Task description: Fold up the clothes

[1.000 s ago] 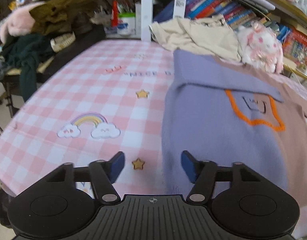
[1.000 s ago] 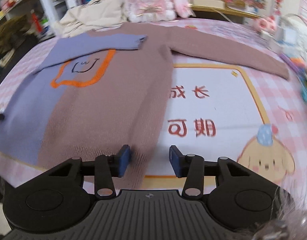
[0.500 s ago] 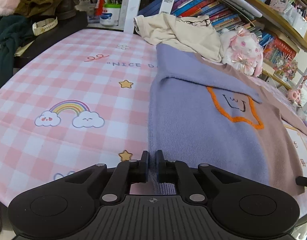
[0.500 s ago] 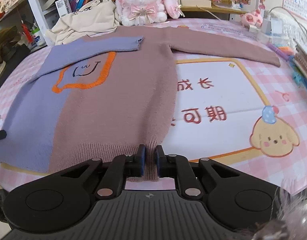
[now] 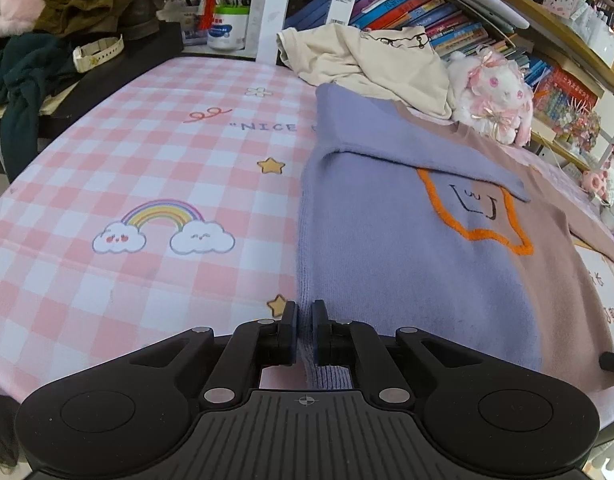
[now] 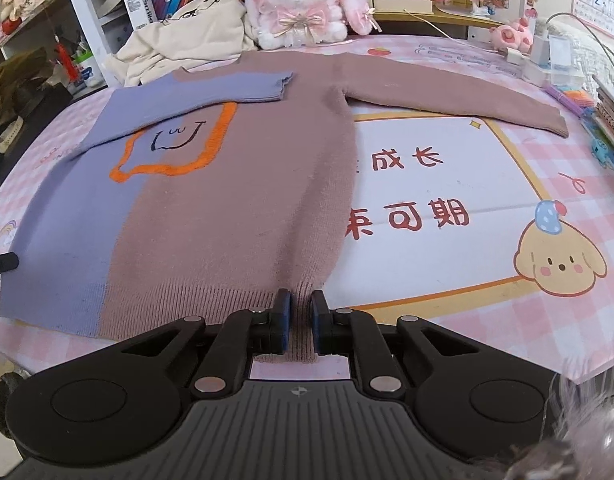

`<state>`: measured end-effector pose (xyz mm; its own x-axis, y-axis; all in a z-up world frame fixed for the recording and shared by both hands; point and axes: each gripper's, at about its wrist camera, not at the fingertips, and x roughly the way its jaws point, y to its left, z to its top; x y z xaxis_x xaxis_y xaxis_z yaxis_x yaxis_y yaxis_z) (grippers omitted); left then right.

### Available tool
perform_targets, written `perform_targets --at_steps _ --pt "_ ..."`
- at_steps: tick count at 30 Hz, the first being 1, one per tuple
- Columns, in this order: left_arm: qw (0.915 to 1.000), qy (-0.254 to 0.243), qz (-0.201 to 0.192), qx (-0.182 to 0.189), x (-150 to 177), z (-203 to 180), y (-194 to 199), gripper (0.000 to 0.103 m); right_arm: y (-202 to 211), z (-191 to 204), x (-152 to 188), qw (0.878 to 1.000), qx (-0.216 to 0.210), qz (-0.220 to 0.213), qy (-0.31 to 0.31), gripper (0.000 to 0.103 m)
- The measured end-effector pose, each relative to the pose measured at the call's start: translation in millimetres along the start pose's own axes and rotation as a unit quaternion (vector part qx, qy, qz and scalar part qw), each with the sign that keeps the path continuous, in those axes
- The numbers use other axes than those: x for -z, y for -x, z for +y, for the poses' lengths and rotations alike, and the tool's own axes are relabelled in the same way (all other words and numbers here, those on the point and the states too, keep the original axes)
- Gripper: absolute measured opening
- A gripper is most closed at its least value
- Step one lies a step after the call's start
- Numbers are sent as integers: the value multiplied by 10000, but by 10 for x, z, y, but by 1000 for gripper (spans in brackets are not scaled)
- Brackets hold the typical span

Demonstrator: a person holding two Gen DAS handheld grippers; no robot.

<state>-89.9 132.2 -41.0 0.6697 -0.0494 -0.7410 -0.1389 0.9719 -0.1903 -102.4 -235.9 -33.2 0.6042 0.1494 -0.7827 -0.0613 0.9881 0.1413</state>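
The lilac-and-mauve knitted wool sweater (image 6: 227, 216) looks soft, matt and fuzzy, with a ribbed hem. The pink checked printed tablecloth (image 5: 119, 168) is smooth with a faint sheen. The black gripper bodies are matt ridged plastic.

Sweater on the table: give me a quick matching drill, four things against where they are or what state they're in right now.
Things:
1. left gripper
2. right gripper
3. purple sleeve
4. brown sleeve

States:
A. stretched out flat on the tablecloth
B. folded across the chest of the sweater
C. jaws shut on the brown hem corner
D. jaws shut on the purple hem corner

Pairs: 1-D, 2-C, 3-B, 4-A
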Motion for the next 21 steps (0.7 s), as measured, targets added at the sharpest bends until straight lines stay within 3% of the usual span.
perform_targets --at_steps 13,15,18,19,20,21 --pt "10000 12 -21 -88 -57 61 -39 6 -20 103 3 9996 -166 37 229 11" --pt "9999 51 -56 -98 -54 54 -25 13 -22 78 5 9997 -169 36 167 11" --pt "9991 331 -190 -202 -40 74 79 26 25 61 2 9999 -75 31 118 19" --pt "9986 405 -266 -220 -36 80 137 31 60 57 4 9999 -65 -5 91 30" --pt "9983 412 -335 -229 -31 73 200 42 114 56 8 9999 -50 -67 69 45" --pt "9983 344 -407 -246 -20 44 272 48 173 56 12 9999 -34 -135 50 51"
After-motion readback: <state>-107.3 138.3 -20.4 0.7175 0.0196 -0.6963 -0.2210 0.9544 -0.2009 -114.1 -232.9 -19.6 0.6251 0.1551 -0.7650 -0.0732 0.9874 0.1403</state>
